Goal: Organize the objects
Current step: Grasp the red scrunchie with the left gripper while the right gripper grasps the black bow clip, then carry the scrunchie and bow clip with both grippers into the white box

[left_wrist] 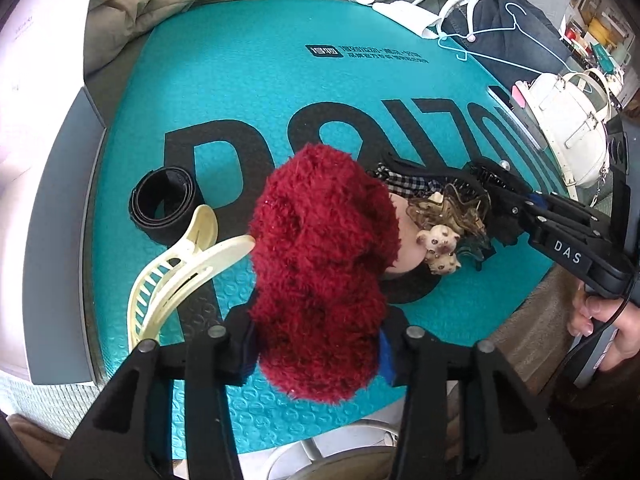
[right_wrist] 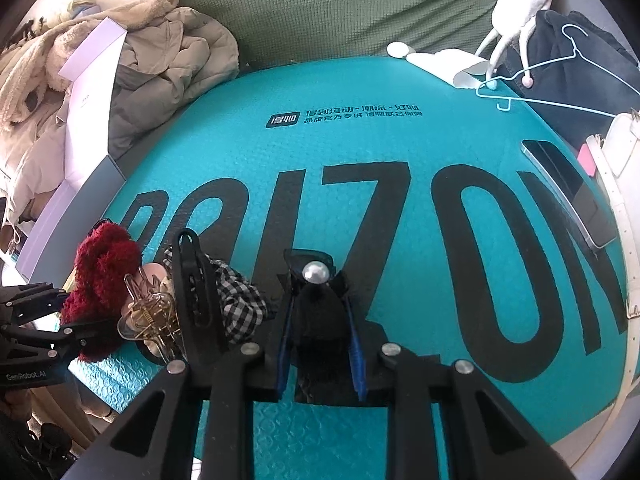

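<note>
Red fluffy scrunchie (left_wrist: 320,264) in the left gripper (left_wrist: 316,344), sorting partway done

Its jaws pressed on the scrunchie at the edge of a cluster already gathered on the teal mat (left_wrist: 280,60): a checked scrunchie (left_wrist: 404,184), an amber claw clip (left_wrist: 448,208) and small bear-shaped clips (left_wrist: 438,246). The right gripper (right_wrist: 320,320) was clamped on a dark hair accessory with a pearl (right_wrist: 315,273), probably a bow. A cream claw clip (left_wrist: 176,276) and black band (left_wrist: 164,208) lay apart, ungathered.
</note>
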A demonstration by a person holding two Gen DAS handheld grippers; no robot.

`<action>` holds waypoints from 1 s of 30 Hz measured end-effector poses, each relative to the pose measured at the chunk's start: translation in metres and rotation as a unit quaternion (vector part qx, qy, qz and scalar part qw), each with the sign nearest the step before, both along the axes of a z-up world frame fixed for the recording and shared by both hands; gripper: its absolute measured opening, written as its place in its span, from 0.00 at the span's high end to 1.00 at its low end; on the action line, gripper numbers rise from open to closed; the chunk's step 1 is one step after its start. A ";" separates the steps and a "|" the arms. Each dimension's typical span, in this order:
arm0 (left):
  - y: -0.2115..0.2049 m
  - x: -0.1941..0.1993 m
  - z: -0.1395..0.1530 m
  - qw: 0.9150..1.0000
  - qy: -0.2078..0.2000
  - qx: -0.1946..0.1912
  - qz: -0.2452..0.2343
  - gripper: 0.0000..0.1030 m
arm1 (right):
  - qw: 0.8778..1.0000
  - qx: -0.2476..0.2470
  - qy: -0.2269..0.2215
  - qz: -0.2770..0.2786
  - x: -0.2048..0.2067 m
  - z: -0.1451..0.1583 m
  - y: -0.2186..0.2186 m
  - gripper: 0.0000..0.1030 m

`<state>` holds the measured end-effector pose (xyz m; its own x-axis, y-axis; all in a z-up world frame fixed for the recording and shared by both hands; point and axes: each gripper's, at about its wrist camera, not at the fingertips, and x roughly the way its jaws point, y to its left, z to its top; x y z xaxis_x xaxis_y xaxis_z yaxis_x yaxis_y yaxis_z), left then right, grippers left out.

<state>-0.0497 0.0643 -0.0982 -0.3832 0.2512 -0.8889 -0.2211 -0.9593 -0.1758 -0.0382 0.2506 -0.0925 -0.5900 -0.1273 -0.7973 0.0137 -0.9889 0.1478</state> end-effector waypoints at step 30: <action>-0.064 0.048 0.073 0.996 0.066 0.012 0.057 0.64 | 0.995 0.013 0.062 0.076 0.027 0.070 -0.075 0.78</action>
